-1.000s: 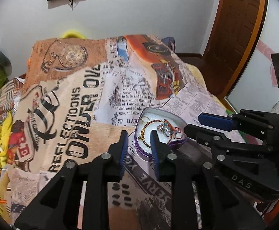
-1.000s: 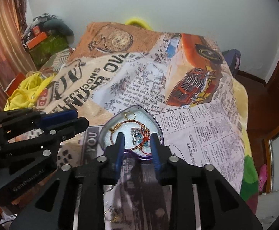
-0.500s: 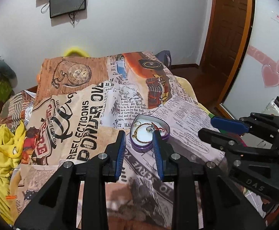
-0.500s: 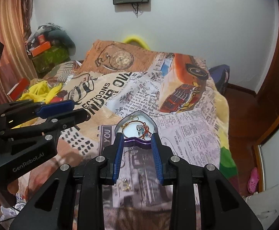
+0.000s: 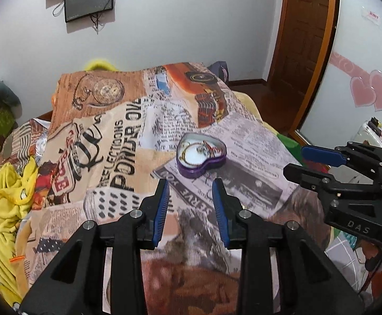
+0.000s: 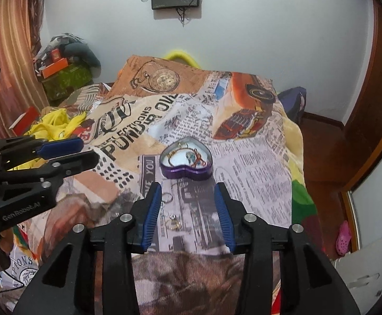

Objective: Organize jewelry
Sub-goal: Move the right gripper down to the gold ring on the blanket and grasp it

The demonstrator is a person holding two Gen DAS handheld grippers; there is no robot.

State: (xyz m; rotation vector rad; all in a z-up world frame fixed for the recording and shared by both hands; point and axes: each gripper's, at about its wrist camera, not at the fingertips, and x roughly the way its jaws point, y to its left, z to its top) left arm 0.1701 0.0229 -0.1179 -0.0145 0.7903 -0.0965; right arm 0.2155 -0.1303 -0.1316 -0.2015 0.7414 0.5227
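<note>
Purple heart-shaped tin [image 6: 186,160] of jewelry sits on the newsprint bedspread [image 6: 256,162] beyond my empty, parted right tongs [image 6: 188,210] and left tongs [image 5: 191,204], and I fear pinching soft cloth along with the loose gold rings [image 6: 172,223].

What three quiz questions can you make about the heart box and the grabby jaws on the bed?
1. True or false: the tin has its lid on.
2. Where do the loose rings lie? A) inside the tin B) on the blanket, nearer the camera than the tin C) on the floor
3. Fill in: the jaws of the right gripper and the left gripper are both ____.

Key
1. False: it is open, with jewelry showing inside.
2. B: they sit on the blanket between the right jaws and the tin.
3. Open: neither holds anything.
</note>
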